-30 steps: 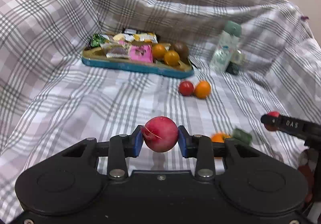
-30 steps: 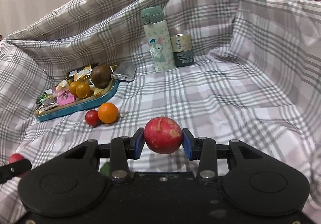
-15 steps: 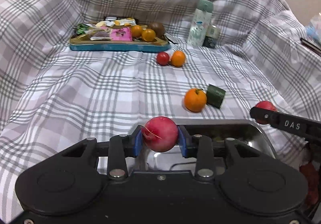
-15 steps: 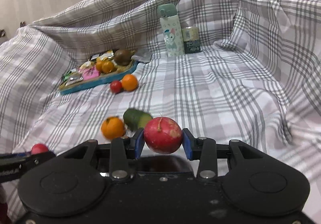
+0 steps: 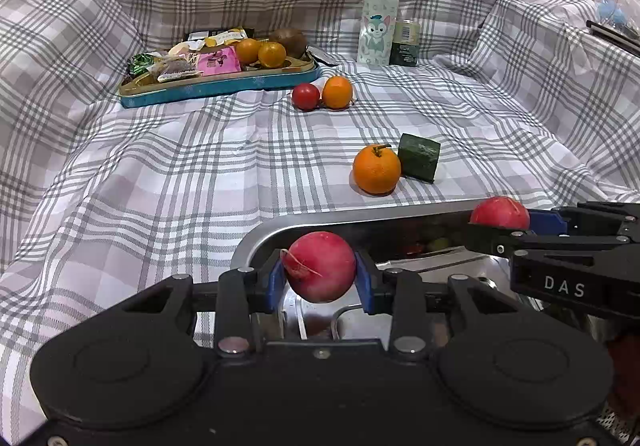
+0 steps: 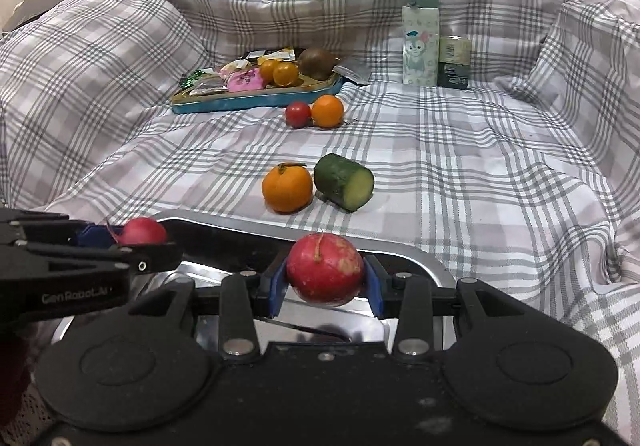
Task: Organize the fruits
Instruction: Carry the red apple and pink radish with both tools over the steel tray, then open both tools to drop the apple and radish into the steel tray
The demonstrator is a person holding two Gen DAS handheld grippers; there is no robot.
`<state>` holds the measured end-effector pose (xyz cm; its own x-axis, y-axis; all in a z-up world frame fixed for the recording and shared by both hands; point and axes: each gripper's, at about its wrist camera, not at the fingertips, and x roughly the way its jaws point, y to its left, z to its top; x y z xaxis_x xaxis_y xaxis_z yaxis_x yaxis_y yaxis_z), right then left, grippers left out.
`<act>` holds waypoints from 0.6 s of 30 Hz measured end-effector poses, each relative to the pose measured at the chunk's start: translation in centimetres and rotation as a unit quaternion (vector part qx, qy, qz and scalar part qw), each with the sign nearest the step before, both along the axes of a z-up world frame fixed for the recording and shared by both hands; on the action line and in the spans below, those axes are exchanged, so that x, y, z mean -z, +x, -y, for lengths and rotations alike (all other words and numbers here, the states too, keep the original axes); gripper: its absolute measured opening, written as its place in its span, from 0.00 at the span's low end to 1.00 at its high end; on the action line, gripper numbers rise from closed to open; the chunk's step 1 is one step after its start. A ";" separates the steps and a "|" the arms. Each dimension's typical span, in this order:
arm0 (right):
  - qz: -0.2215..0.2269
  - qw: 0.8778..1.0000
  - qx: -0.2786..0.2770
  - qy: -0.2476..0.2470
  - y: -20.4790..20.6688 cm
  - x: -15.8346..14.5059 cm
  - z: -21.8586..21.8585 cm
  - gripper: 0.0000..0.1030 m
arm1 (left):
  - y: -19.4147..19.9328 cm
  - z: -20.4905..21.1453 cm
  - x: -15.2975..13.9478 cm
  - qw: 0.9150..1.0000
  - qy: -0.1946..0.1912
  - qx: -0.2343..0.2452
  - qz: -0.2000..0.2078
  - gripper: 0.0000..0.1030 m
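My left gripper (image 5: 320, 284) is shut on a red round fruit (image 5: 322, 266) with a thin root, held over the left end of a shiny metal tray (image 5: 256, 242). My right gripper (image 6: 325, 288) is shut on a second red round fruit (image 6: 324, 264), held over the same tray (image 6: 424, 258). Each gripper shows at the edge of the other's view, level with it and close beside it. An orange (image 5: 376, 168) and a cut cucumber piece (image 5: 418, 156) lie on the plaid cloth just beyond the tray. Farther back sit a tomato (image 5: 306, 96) and another orange (image 5: 337, 91).
A blue tray (image 5: 220, 86) at the back holds snack packets, two small oranges and a brown fruit. A mint bottle (image 5: 378, 18) and a small can (image 5: 406, 42) stand at the back right. The plaid cloth rises in folds on both sides.
Both grippers pulled back toward the near side, each still holding its red fruit. The metal tray came into view beneath them, and the fruits on the cloth now lie farther off.
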<state>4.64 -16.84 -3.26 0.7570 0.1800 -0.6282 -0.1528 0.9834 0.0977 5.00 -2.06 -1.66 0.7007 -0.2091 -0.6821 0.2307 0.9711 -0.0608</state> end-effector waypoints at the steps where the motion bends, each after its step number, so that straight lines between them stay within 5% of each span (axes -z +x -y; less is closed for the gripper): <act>1: 0.000 1.000 0.000 0.000 0.0 0.0 0.0 0.40 | 0.0 0.0 0.0 1.000 -0.002 -0.001 0.000 0.44; 18: -0.001 1.000 -0.008 0.005 0.0 -0.2 0.0 0.41 | -0.1 -0.1 -0.3 1.000 -0.013 0.006 0.000 0.44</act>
<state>4.68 -16.83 -3.08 0.7531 0.1985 -0.6272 -0.1693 0.9798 0.1068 4.86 -1.98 -1.37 0.6980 -0.2343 -0.6767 0.2416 0.9666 -0.0854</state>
